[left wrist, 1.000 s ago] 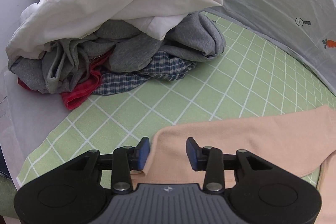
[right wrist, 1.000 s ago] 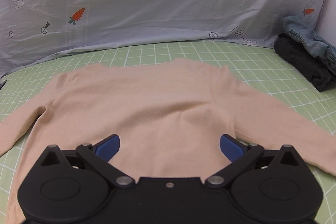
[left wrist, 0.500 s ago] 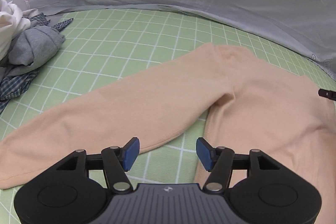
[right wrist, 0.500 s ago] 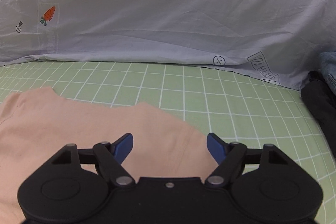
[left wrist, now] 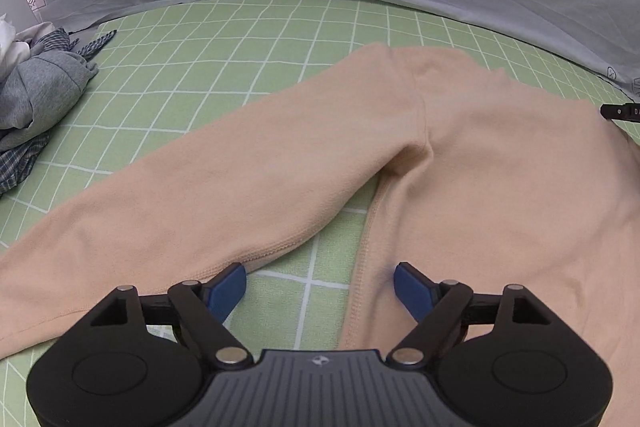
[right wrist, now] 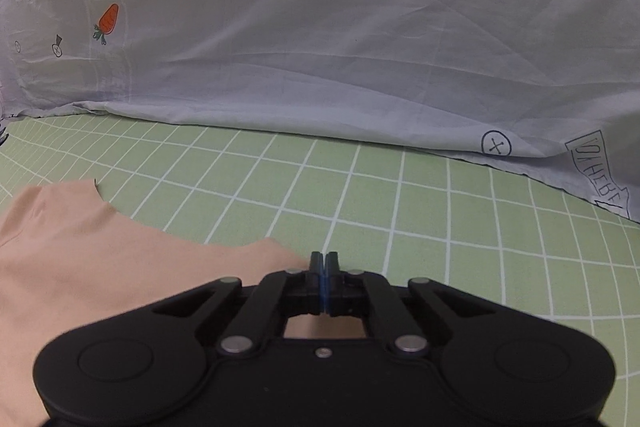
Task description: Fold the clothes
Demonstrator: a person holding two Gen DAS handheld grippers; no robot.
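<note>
Left gripper (left wrist: pixel 320 281) low over the checked green sheet (left wrist: pixel 224 67), jaws opening, spanning the gap between sleeve and body hem of the peach top (left wrist: pixel 500 179), gripping nothing. Right gripper (right wrist: pixel 324 267) pressed together at the top's shoulder edge; cloth between pads impossible to tell. Beyond, left: heap of clothes (left wrist: pixel 36 95). Farthest: carrot-print sheet (right wrist: pixel 320 27).

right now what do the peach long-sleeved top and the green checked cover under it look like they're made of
Peach long-sleeved top: looks like a soft matte knit, perhaps brushed cotton or light fleece; its surface is slightly fuzzy, and stitched seams run along the sleeve and side edges.

Green checked cover: appears to be thin, smooth woven cloth, probably cotton or a blend, with a printed white grid. It lies flat without sheen. Neither fibre can be confirmed.
</note>
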